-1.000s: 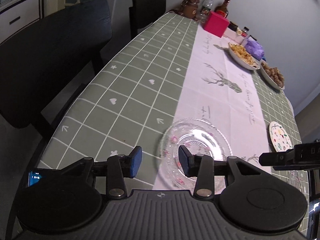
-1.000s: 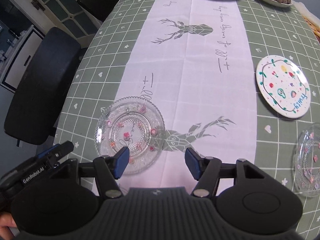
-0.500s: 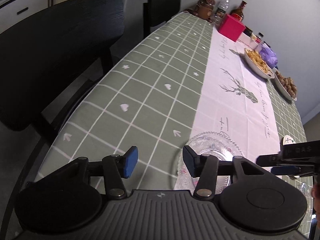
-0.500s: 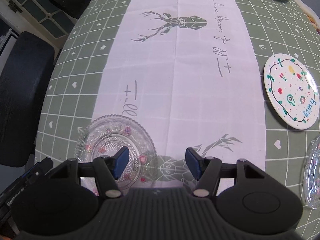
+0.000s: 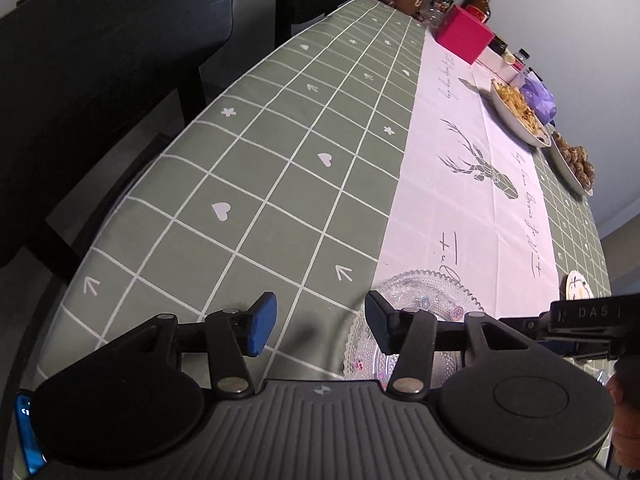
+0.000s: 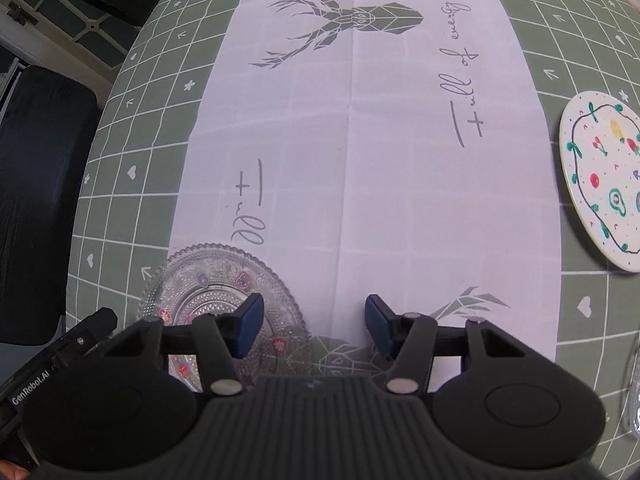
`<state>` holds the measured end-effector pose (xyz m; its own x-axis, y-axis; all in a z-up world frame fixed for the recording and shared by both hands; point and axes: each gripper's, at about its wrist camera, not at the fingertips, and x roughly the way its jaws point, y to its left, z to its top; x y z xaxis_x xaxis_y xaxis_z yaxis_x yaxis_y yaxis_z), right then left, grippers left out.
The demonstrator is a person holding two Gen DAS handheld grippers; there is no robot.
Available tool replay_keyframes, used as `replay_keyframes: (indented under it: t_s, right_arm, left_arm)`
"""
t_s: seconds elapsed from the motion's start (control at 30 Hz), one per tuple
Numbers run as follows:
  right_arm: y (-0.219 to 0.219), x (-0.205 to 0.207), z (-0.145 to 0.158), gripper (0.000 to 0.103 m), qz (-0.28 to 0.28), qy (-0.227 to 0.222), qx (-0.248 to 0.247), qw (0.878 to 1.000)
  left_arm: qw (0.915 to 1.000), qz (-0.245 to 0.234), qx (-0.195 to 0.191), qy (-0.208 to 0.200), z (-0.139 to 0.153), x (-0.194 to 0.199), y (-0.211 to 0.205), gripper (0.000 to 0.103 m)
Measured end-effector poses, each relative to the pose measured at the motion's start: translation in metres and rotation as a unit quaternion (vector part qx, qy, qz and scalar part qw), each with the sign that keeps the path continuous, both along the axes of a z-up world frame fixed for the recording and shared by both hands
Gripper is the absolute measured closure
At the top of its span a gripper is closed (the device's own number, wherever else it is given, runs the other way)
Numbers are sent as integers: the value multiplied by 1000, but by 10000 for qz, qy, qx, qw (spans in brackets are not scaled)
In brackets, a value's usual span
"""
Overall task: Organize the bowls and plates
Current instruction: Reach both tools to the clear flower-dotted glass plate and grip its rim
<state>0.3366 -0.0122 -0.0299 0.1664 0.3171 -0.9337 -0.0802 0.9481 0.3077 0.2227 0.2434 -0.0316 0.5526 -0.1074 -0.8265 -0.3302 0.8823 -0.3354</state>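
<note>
Both grippers have dropped closer to the glass plate (image 6: 224, 300), which lies flat, straddling the white deer-print runner's (image 6: 360, 160) edge. Left gripper (image 5: 318, 326) and right gripper (image 6: 312, 326) gape open, empty.

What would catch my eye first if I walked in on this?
Probably the clear glass plate with small flowers at the near table edge, with both open grippers hovering over it. Next, the white plate painted with fruit, off to the right on the green cloth.
</note>
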Motion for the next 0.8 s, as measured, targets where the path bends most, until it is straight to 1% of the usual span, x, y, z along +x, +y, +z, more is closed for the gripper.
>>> replay_keyframes:
  t_s: [0.17,0.2,0.27,0.3,0.33,0.37,0.47,0.5,0.57,0.67,0.77,0.8]
  right_arm:
    - [-3,5,-10,50,-64,123,45,9999]
    - [-4,4,-11,51,-66,128,67,9999]
    - [-4,3,-12,57,-27,133,152,9998]
    - [-4,1,-12,59,-1,153,198,9997]
    - [-3,0,-12,64,40,190,246,9995]
    - [-2,-3,-12,66,106,228,295,9992]
    - [4,-9,-12,68,267,209,321,9989]
    - [5,-11,-12,71,306,200,323,9988]
    - [7,-13,-12,74,331,180,318,9988]
    - [5,-15,-13,75,328,157,351,9987]
    - [1,-18,-13,80,346,140,364,9986]
    - [0,-19,-13,82,360,130,367,9986]
  left_arm:
    - [9997,33,-223,115,-6,6,0,45]
    - [9995,20,-265,164,-7,6,-1,47]
    - [9993,-2,-274,239,-8,7,-3,50]
    - [9994,-39,-250,238,-8,6,-3,51]
    - [9994,-68,-218,250,-8,6,-4,51]
    - [9993,-102,-210,277,-9,5,-5,51]
    - [9985,-172,-325,401,-14,3,-5,60]
    - [9982,-165,-374,438,-15,2,-5,61]
    - [9980,-126,-442,438,-17,0,-5,62]
    - [9983,-104,-438,383,-18,-3,-6,62]
    - [9984,-209,-398,336,-19,-3,-10,62]
    - [9983,-258,-397,330,-19,-3,-11,64]
